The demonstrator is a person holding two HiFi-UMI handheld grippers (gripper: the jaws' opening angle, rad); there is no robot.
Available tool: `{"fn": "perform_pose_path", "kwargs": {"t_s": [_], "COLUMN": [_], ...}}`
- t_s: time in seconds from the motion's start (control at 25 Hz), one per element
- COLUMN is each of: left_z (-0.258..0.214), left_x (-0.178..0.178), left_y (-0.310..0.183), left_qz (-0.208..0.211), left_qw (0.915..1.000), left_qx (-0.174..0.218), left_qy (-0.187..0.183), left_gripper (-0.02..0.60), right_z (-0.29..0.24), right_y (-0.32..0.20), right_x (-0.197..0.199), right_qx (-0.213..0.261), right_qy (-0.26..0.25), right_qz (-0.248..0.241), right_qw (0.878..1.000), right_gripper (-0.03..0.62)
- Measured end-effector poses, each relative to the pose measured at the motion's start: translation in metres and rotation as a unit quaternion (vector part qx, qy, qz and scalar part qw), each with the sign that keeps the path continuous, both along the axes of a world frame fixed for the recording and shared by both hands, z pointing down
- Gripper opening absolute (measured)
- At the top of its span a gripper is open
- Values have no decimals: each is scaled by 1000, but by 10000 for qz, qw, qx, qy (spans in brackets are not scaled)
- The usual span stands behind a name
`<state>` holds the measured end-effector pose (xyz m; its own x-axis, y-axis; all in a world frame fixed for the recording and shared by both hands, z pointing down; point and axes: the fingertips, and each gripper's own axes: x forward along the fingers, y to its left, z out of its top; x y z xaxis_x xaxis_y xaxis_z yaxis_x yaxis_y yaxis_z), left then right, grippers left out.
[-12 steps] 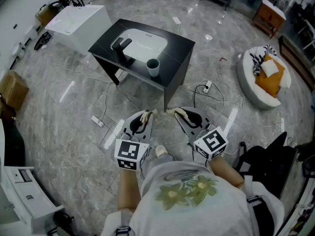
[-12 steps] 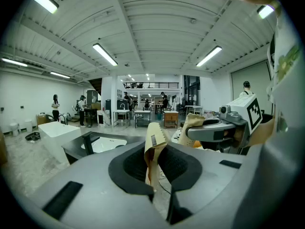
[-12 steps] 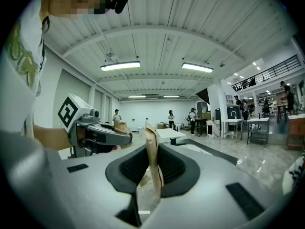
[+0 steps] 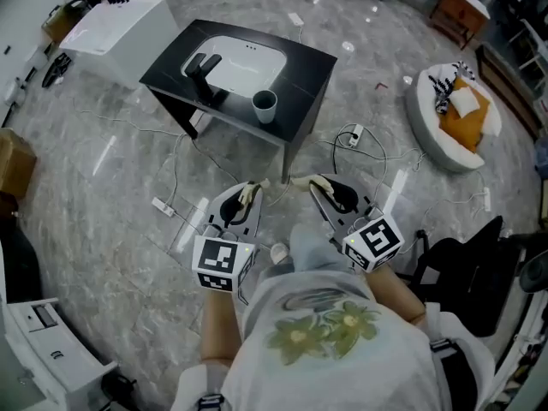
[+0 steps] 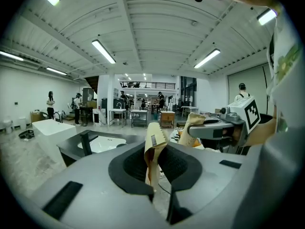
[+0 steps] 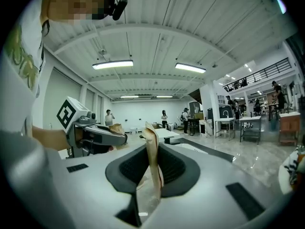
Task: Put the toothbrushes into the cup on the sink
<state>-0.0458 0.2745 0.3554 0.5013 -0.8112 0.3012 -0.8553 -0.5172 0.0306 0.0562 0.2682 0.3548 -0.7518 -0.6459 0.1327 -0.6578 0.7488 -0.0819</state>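
Note:
A black sink table with a white basin and a black faucet stands on the floor ahead of me. The grey cup stands on its near edge, right of the faucet. No toothbrush shows in any view. My left gripper and right gripper hang side by side in front of my chest, well short of the table. Each has its tan pads pressed flat together with nothing seen between them, as the left gripper view and right gripper view show.
Cables and a power strip lie on the marble floor between me and the table. A white cabinet stands behind the sink at left, a round white cushion bed at right, and a black bag by my right side.
The sink table now sits a little higher and further left in the head view. Both grippers keep the same pose near my chest, pads still together.

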Motion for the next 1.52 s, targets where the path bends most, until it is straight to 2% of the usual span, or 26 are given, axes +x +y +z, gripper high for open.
{"fn": "perform_pose_path", "kwargs": {"t_s": [0.32,0.56,1.08,1.52], "left_z": [20,15,9,4], "left_x": [-6,-20,-36,-42], "left_y": [-39,-90,-207,-277], "left_qz": [64,8,-66,-146], "left_qw": [9999,9998,9999,9998], "left_qx": [-62,-26,20,91], "left_qy": [54,202,139,126], "left_gripper": [60,60,60,60], "right_z": [11,12,3,-3], "right_y": [-39,-87,-208,-284], "right_x": [-9,-19,-32,-40], "right_qx": [-44,-70,25,144], "right_qy": [95,118,-3,-157], "right_qz": [-8,-42,-127,-203], "right_qw": [9999,9999,9999,9996], "right_gripper": [77,77,77,77]}}
